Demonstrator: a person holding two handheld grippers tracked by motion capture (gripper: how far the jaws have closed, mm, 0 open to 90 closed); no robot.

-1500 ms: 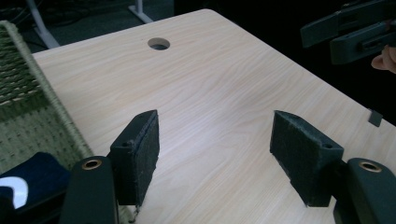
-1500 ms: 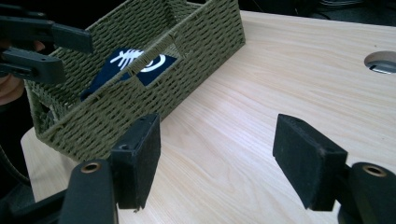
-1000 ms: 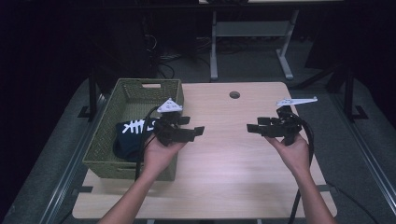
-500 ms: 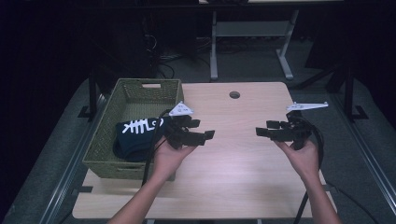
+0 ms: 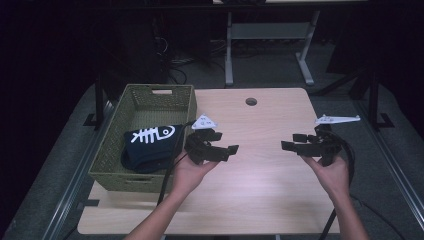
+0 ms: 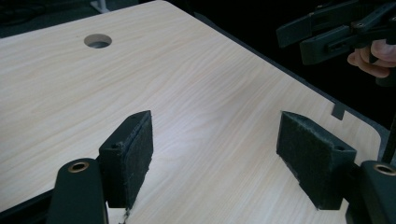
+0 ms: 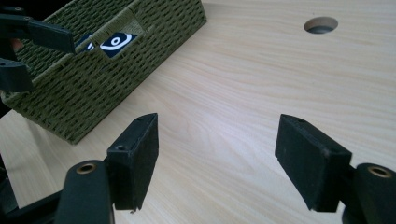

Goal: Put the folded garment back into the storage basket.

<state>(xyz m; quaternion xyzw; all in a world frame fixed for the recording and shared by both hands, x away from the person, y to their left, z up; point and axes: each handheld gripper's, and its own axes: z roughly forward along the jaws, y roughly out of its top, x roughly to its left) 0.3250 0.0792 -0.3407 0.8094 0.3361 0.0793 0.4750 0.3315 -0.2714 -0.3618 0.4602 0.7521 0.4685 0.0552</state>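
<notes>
While hovering above the bare tabletop (image 5: 260, 175) — left tongs (image 5: 220, 150) and right tongs (image 5: 295, 146) both gaping, holding nothing — risking bumping the basket (image 5: 150, 95) nearby.

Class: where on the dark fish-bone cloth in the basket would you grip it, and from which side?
Grip the raised fold of the cloth near its white print, coming from above: the green basket walls block the sides, and the left gripper is nearer.

lab | dark room | bare desk (image 5: 270, 165) | metal stand (image 5: 267, 37)
</notes>
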